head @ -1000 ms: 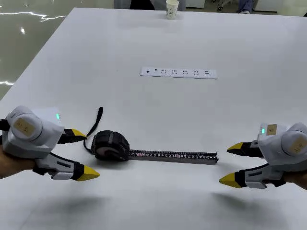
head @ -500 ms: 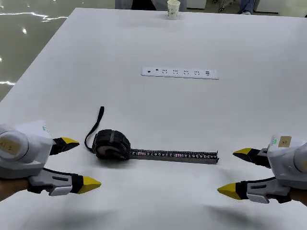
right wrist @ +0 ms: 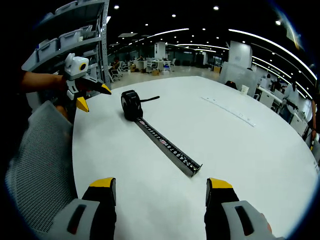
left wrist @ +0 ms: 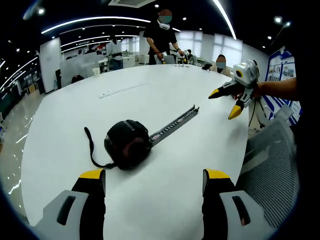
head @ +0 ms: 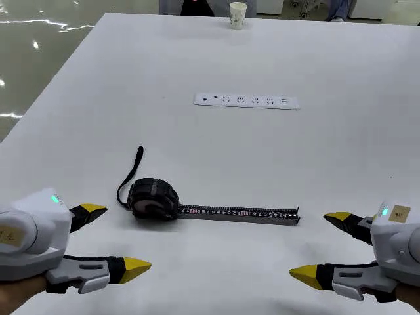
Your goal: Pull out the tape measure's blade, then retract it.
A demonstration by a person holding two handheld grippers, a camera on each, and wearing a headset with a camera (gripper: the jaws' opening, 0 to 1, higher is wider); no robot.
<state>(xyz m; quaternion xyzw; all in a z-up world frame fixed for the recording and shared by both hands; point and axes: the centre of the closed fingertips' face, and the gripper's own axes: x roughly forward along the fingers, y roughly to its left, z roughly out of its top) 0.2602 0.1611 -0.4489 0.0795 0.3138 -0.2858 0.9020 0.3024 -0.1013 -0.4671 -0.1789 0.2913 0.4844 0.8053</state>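
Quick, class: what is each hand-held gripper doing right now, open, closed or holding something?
Left hand-held gripper: open, holding nothing.
Right hand-held gripper: open, holding nothing.

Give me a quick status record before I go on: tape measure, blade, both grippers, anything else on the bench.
tape measure: black case on the white table, wrist strap trailing away from the person
blade: pulled out, lying flat, tip toward the right gripper
left gripper: open, empty, apart from the case
right gripper: open, empty, apart from the blade tip
other items: power strip, paper cup
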